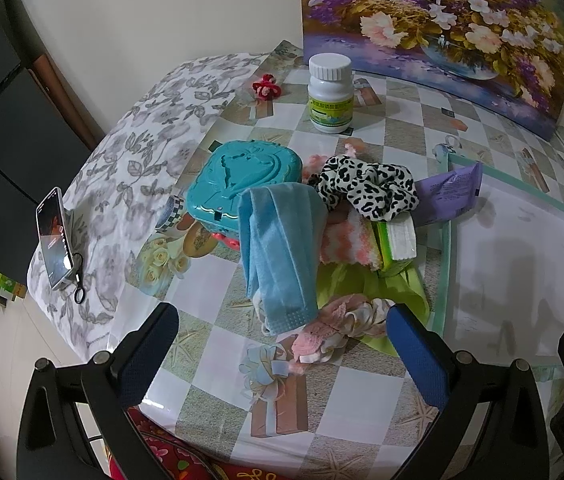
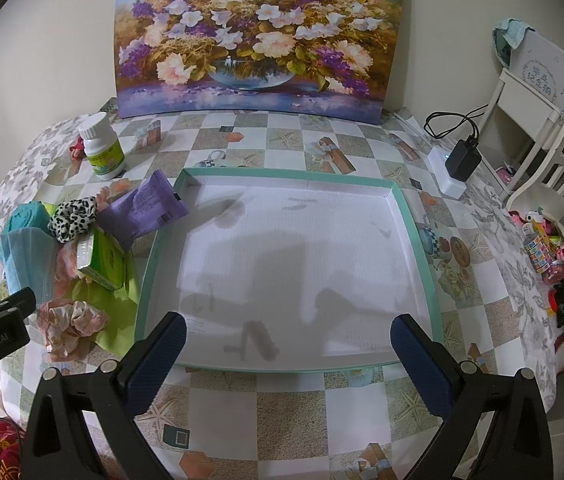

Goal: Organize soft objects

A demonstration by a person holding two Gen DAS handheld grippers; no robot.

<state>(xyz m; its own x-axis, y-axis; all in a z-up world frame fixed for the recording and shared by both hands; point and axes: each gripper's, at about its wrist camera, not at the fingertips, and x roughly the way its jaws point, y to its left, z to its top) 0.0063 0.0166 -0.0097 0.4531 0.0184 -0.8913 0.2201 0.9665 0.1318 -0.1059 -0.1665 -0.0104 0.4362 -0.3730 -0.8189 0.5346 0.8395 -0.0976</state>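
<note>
Both grippers, left [image 1: 282, 344] & right [image 2: 288, 346], gape wide, holding nothing. Soft pile w/ blue cloth [image 1: 277, 256], leopard scrunchie [image 1: 366, 190] sits left of tray [image 2: 422, 240]; teal box [image 1: 241, 176], bottle [image 1: 330, 94] behind.

A black-and-white leopard-spotted scrunchie [image 1: 366, 190] lies beside a light blue face mask [image 1: 277, 256] and a teal box [image 1: 237, 176]. The tray [image 2: 422, 240] is white with a mint-green rim; the surface [image 2: 282, 412] is checked grey, white and beige.
</note>
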